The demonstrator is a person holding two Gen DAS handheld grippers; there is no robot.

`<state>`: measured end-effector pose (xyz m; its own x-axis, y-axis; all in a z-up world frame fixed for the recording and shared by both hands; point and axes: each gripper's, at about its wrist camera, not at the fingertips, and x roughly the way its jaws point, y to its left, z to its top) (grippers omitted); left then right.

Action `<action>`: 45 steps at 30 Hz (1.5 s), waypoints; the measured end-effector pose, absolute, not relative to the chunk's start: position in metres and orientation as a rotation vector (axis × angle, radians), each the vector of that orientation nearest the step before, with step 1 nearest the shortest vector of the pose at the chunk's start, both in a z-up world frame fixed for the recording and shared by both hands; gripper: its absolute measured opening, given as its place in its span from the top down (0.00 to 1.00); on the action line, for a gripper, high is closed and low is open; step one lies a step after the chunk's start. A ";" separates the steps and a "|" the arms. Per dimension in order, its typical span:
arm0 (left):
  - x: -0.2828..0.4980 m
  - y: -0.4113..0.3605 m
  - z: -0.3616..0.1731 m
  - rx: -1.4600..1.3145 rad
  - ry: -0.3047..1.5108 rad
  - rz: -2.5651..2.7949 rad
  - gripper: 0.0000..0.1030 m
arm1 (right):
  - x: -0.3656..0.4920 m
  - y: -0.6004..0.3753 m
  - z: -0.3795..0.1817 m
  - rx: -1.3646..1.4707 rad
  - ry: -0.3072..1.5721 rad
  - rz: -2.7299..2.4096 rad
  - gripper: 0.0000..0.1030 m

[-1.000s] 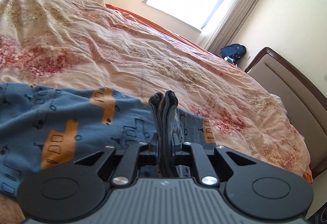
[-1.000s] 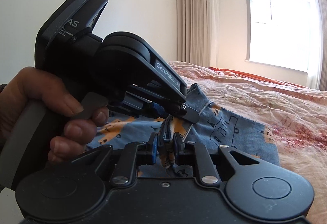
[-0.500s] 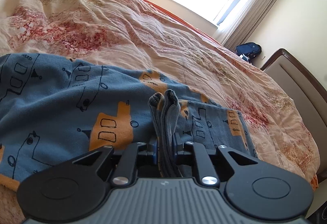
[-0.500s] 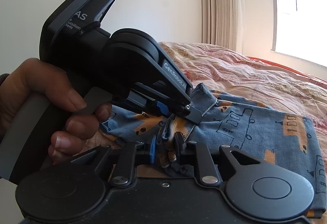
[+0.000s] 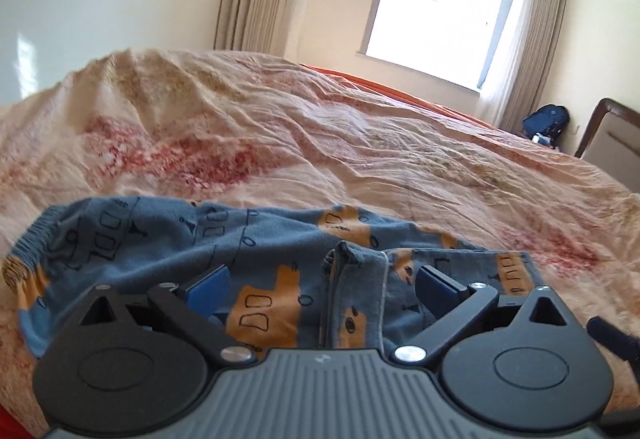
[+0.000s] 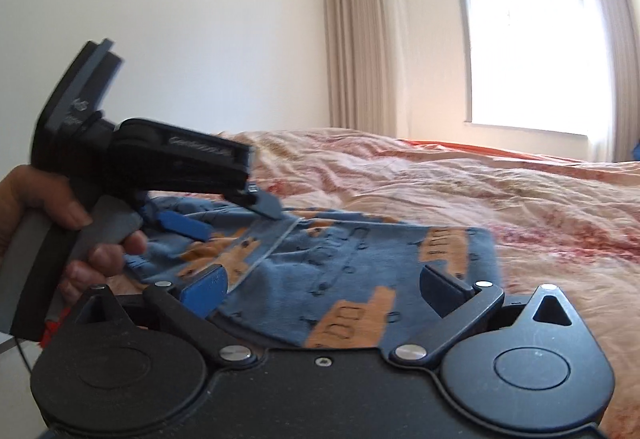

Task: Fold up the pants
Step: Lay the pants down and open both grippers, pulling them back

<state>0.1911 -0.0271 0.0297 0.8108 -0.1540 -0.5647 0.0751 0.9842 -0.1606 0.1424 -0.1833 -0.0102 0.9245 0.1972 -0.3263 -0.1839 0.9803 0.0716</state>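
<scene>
Both black two-finger grippers — left (image 5: 320, 289) and right (image 6: 322, 289) — have just been opened wide, nothing pinched; the left is held by a hand (image 6: 44, 215).

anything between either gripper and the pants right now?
Nothing visible. The pants lie on the quilt directly under both sets of open jaws, which have just been opening. The left gripper and right gripper each have cloth between the fingers, unpinched. Only the left gripper's body crosses the right wrist view, above the cloth.

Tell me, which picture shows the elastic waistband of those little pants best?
The left wrist view. There the gathered waistband lies in plain sight at the far left edge of the pants on the bedspread. In the right wrist view, the hand and left claw cover that end.
</scene>
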 end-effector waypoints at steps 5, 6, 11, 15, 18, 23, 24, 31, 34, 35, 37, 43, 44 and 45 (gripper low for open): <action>0.208 -0.043 0.016 -0.096 0.594 -0.026 0.01 | 0.182 -0.219 -0.012 0.099 0.409 0.062 0.00; 0.212 -0.045 0.011 -0.084 0.600 0.004 0.01 | 0.191 -0.220 -0.013 0.086 0.414 0.050 0.00; 0.219 -0.038 -0.011 -0.091 0.605 0.007 0.00 | 0.234 -0.225 -0.036 0.010 0.408 0.025 0.01; 0.218 -0.038 -0.018 -0.075 0.591 -0.013 0.00 | 0.240 -0.248 -0.045 0.105 0.436 -0.092 0.01; 0.217 -0.038 -0.020 -0.074 0.586 -0.019 0.00 | 0.240 -0.270 -0.050 0.192 0.445 -0.194 0.01; 0.208 -0.049 -0.014 -0.001 0.586 0.020 0.00 | 0.235 -0.270 -0.053 0.188 0.437 -0.195 0.01; 0.202 -0.055 -0.011 0.021 0.590 0.042 0.00 | 0.233 -0.270 -0.053 0.194 0.434 -0.189 0.01; 0.149 -0.063 -0.007 0.077 0.581 0.098 0.01 | 0.173 -0.260 -0.047 0.215 0.433 -0.197 0.00; 0.128 -0.050 -0.011 0.007 0.594 0.083 0.01 | 0.149 -0.248 -0.040 0.171 0.434 -0.229 0.00; 0.122 -0.046 -0.013 -0.015 0.598 0.077 0.01 | 0.144 -0.246 -0.038 0.163 0.442 -0.247 0.00; 0.113 -0.040 -0.014 -0.044 0.606 0.066 0.01 | 0.139 -0.242 -0.039 0.150 0.491 -0.290 0.00; 0.093 -0.027 -0.006 -0.097 0.604 0.046 0.01 | 0.120 -0.234 -0.047 0.150 0.501 -0.286 0.00; 0.090 -0.025 -0.004 -0.112 0.594 0.047 0.00 | 0.117 -0.235 -0.047 0.164 0.491 -0.282 0.00; 0.086 -0.021 -0.002 -0.124 0.582 0.056 0.00 | 0.112 -0.237 -0.046 0.186 0.467 -0.272 0.00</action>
